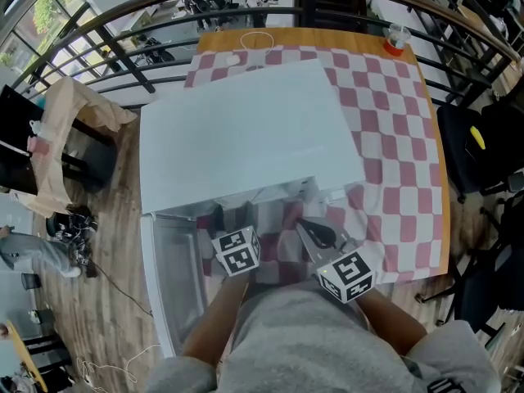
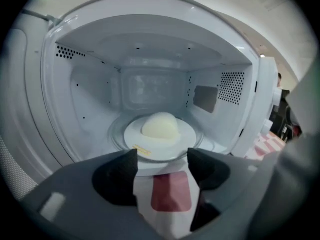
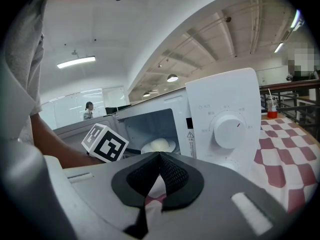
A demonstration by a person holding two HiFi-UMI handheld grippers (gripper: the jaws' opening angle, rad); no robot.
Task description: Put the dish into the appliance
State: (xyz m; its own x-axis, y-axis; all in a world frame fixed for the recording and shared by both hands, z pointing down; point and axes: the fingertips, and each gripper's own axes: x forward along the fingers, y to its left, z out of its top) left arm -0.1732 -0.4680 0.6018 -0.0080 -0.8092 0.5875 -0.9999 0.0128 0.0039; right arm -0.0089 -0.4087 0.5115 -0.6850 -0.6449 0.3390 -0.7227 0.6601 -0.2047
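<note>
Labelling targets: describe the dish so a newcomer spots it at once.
Find the open white microwave oven on the pink-and-white checked tablecloth. Inside, on the clear glass turntable, sits a round white plate; it alone carries a pale yellow dome of food.

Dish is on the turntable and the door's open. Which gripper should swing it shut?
Left. The left gripper sits, jaws apart and empty, at the cavity mouth beside the open door, which hangs on that side. The right gripper, jaws together, is over by the control panel.
</note>
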